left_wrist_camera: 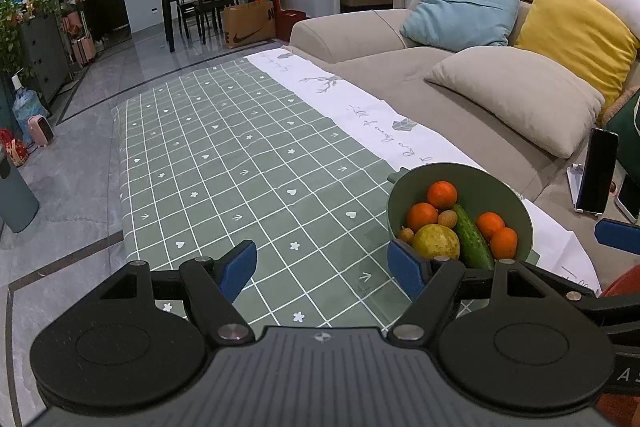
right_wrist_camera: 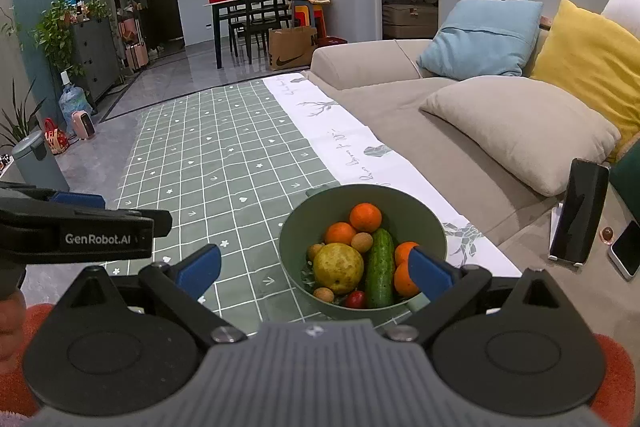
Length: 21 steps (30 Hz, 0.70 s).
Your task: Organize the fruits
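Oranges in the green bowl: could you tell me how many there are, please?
4: two at the bowl's far side, two on the right beside the cucumber. More may be hidden beneath.

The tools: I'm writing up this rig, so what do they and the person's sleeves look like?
Both the left tool and right tool have black linkage arms, round black discs, a ribbed grey body and blue fingertips. The left one's side reads GenRobot.AI in white. The sleeves look orange-red and fuzzy. No cables show.

The bowl [right_wrist_camera: 420,223] looks matt green plastic; the tablecloth [right_wrist_camera: 224,163] is smooth, slightly glossy checked cloth. The cucumber [right_wrist_camera: 379,267] shines, and the sofa [right_wrist_camera: 400,107] is matt beige fabric.
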Available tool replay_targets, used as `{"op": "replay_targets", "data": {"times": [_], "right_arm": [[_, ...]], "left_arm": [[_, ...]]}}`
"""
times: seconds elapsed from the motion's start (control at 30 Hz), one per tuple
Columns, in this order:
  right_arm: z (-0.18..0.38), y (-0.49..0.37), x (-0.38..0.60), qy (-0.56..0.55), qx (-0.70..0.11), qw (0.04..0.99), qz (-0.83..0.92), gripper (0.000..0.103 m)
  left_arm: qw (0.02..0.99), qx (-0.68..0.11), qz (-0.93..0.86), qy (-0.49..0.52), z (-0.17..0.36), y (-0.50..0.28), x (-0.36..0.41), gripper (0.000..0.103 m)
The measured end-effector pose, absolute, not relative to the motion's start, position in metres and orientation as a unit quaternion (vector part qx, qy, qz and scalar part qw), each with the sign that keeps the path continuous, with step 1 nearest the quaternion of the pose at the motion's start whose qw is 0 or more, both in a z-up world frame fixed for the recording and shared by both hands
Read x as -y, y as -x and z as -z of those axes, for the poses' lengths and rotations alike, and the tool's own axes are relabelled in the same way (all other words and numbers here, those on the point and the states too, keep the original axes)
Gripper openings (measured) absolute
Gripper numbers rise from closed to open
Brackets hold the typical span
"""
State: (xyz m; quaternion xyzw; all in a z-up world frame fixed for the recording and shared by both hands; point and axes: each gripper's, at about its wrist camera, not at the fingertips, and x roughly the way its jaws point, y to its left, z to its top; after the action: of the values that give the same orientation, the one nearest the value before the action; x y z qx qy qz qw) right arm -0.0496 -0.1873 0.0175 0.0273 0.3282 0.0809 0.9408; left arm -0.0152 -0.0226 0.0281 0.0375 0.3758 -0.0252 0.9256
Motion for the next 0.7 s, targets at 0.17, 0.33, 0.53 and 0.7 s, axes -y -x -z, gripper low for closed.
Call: {"op": "replay_targets", "data": {"times": [0.17, 0.33, 0.53, 0.7], "right_arm": [[-0.0158, 0.0502, 0.1872, -0.030, -0.332, 0.939, -0.081, 0.096], [-0.0146, 0.0495, 0.1880, -0.032, -0.335, 0.938, -0.080, 0.097], [-0.0140, 0.0487, 0.1889, -0.032, -0.336, 0.938, -0.080, 0.097], [-0.0140, 0.0475, 0.1891, -0.034, -0.337, 0.937, -0.079, 0.098]], "left_arm": [[0.926, -0.376, 0.023, -0.038, -0.0283, 0.0152, 0.0223, 0.088], [0.927, -0.373, 0.022, -0.037, -0.0280, 0.0147, 0.0212, 0.088], [0.927, -0.371, 0.021, -0.041, -0.0280, 0.0155, 0.0225, 0.088], [0.927, -0.371, 0.021, -0.041, -0.0280, 0.0156, 0.0226, 0.088]]}}
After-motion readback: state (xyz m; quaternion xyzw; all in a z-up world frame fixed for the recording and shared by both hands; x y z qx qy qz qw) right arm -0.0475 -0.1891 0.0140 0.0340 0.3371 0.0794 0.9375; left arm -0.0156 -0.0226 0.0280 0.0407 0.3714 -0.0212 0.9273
